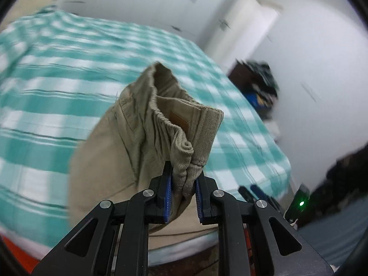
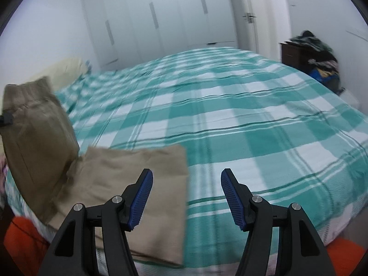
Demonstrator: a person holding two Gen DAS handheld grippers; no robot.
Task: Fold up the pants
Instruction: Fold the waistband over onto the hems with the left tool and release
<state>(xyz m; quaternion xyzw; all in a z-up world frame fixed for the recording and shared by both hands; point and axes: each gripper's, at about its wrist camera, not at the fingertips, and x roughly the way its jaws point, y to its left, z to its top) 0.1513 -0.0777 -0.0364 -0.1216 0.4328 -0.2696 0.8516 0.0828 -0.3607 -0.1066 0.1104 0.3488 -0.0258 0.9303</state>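
Teal checked bedspread (image 2: 230, 119), white wardrobe (image 2: 161, 18), khaki pants (image 2: 128, 184)

A bed (image 2: 230, 105) spread with a teal-and-white checked cover carries tan pants (image 2: 142, 184), their lower part lying flat at its near edge.

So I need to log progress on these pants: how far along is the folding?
Early. Done: the left hand-held gripper has clamped the waistband of the khaki pants and holds that end raised. In hand: the raised end hangs above the checked bedspread, while the legs lie flat on it. Left: the right hand-held gripper is open and empty, and no finished fold shows.
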